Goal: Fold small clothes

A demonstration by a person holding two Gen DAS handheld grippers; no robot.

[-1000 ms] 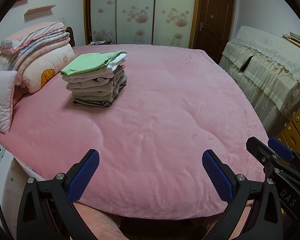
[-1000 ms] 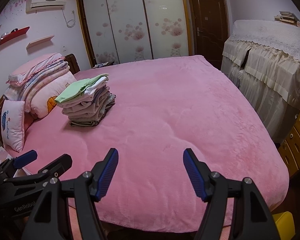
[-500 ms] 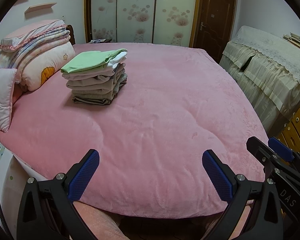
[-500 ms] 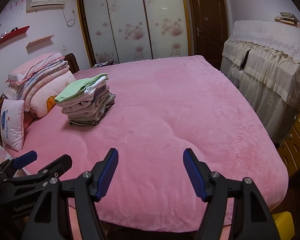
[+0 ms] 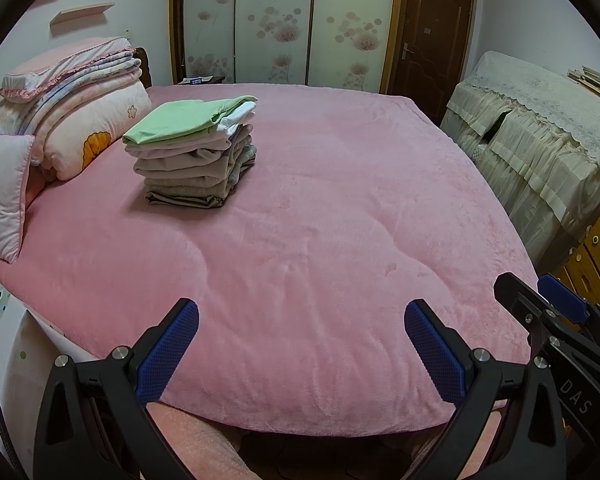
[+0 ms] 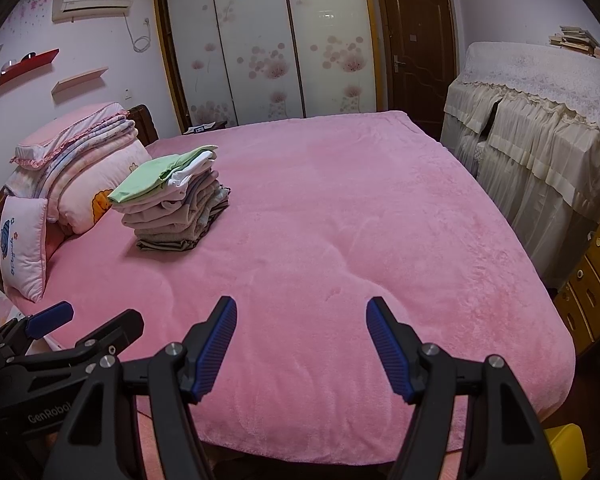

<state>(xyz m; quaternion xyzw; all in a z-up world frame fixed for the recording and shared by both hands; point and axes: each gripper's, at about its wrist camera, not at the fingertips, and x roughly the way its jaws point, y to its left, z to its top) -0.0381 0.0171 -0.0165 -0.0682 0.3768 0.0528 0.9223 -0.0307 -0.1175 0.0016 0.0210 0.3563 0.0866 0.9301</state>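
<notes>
A stack of folded small clothes (image 5: 194,152) sits on the pink plush bedspread (image 5: 320,240), in the upper left of the left wrist view, topped by a light green piece (image 5: 180,118) with a white one just under it and beige and grey layers below. The stack lies well apart from the left hand-held gripper (image 5: 300,344), which hovers at the bottom of the frame over the near edge of the bed; its blue-padded fingers (image 5: 168,350) are spread wide with nothing between them but bare bedspread. The stack is up and to the left of that gap.

In the right wrist view the same stack (image 6: 172,204) appears left of centre, again far beyond the right hand-held gripper (image 6: 300,346), whose ribbed blue pads (image 6: 388,350) also stand parted and hold nothing. The left hand-held gripper shows as a black frame in the lower left corner of this view (image 6: 48,344), beside the right one.

Just left of the stack, a pile of folded quilts and pillows (image 5: 76,108) rests against the headboard, with a small pink cushion (image 5: 2,192) leaning at the bed's left edge. Behind the bed stands a wardrobe with flowered sliding doors (image 5: 276,24), a dark brown door (image 5: 432,36) to its right, and lace-covered furniture (image 5: 540,132) along the right side of the frame.
</notes>
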